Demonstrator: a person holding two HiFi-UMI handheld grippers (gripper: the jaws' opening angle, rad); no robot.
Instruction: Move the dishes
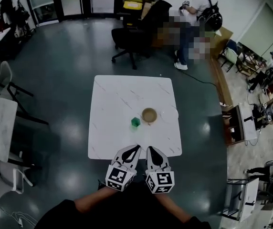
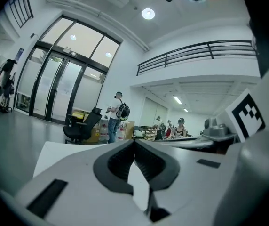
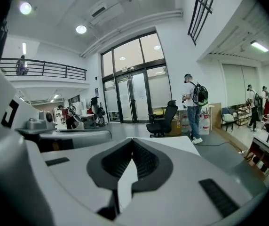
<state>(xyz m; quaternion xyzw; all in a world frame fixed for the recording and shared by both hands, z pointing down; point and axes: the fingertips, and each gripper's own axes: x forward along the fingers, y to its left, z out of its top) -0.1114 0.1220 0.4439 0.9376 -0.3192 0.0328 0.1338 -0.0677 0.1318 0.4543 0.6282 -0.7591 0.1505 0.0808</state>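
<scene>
Both grippers hang side by side over the near edge of the white table (image 1: 112, 94), tips pointing away from the person. The left gripper (image 1: 135, 149) has its jaws pressed together with nothing between them, and the right gripper (image 1: 152, 150) is the same, closed on air.

The dishes stand on the near right part of the table, well ahead of the tips. A brown bowl (image 1: 149, 114) sits just beside a white plate (image 1: 169, 114) on its right. A small green thing (image 1: 135, 122) stands near the bowl's left and a little closer to the person; it is too small to tell what it is.

Neither gripper is carrying anything, so no carrying step is in hand. This fits two stages equally: dishes waiting to be fetched, or dishes already set down with the grippers drawn back. Any further pickup would, I judge, need the jaws spread and then a reach forward to a rim.

Bowl and plate are round, so neither has a long axis or points any way; both face mouth up. Together they line up left to right across the table.
</scene>
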